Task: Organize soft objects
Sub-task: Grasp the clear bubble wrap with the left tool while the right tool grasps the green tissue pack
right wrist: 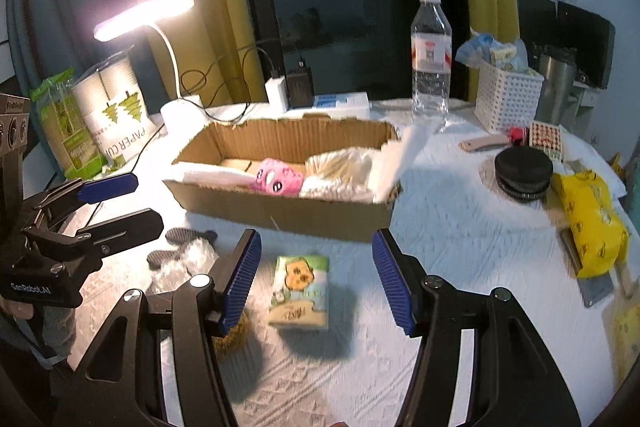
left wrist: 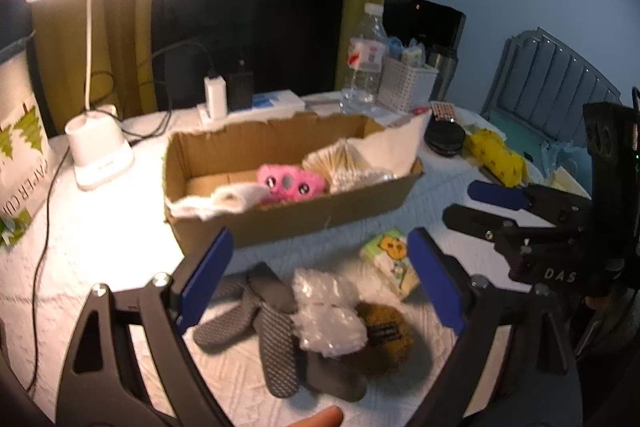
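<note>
A brown furry thing (left wrist: 386,341) lies half-hidden under plastic wrap (left wrist: 328,315); the cardboard box (right wrist: 280,211) holds a pink toy (right wrist: 276,179); both the left claw (left wrist: 320,283) and the right claw (right wrist: 316,279) gape wide, gripping nothing.

A brown cardboard box (right wrist: 280,211) holds a pink plush toy (right wrist: 276,177) with dark eyes, white cloth and cream bundles. At six o'clock of the box lies a tissue pack (right wrist: 300,291), green and cream with an orange cartoon figure. Grey insoles (left wrist: 276,339) with a fine dotted pattern lie beside clear bubble wrap (left wrist: 330,319) and a mustard-brown fuzzy item (left wrist: 384,339). The white tablecloth (right wrist: 460,227) has a woven geometric texture. At three o'clock sits a yellow bag (right wrist: 592,223) with dark print. Gripper pads are blue, frames black.
</note>
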Demonstrator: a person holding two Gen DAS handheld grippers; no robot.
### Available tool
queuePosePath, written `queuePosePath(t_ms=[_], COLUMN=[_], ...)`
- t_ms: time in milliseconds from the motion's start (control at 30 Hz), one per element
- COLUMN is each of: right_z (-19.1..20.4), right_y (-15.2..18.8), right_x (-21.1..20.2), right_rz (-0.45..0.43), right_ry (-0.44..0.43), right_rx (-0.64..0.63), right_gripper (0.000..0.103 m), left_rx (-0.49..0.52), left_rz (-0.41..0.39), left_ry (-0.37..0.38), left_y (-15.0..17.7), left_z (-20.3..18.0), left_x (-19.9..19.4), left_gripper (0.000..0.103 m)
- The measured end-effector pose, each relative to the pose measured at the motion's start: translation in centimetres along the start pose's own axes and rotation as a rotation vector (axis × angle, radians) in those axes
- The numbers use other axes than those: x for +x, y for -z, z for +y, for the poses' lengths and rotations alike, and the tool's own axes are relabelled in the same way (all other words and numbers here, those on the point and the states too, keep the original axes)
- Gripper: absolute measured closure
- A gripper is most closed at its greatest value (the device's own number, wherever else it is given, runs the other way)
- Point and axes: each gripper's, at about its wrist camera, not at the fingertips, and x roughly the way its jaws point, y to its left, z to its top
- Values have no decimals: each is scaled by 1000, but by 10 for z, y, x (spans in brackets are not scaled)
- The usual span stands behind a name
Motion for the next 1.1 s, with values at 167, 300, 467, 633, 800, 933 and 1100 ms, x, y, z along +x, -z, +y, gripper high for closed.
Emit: queuePosePath(t_ms=[167,300,467,633,800,933,1100], right_z=[-3,-4,0,4,9,7,1], right_y=[14,22,32,37,37,38,39], right_x=[8,19,37,53,68,73,69], right_rz=[32,53,99,154,185,206,198], right_ry=[-5,-17,-48,-75,-58,-70,-79], right_rx=[13,31,26,21,-8,-4,4], right_gripper=[42,41,38,37,37,45,53], left_rx=[-4,-9,-5,12,42,68,94], left_rz=[41,66,103,130,156,175,192], left_ry=[1,2,-3,-18,-41,-41,-61], left_y=[12,19,27,31,33,35,36], left_z=[-3,-3,-2,-2,-6,-11,-16], left_x=[11,18,26,33,41,49,56], left_gripper=[13,13,13,13,14,22,51])
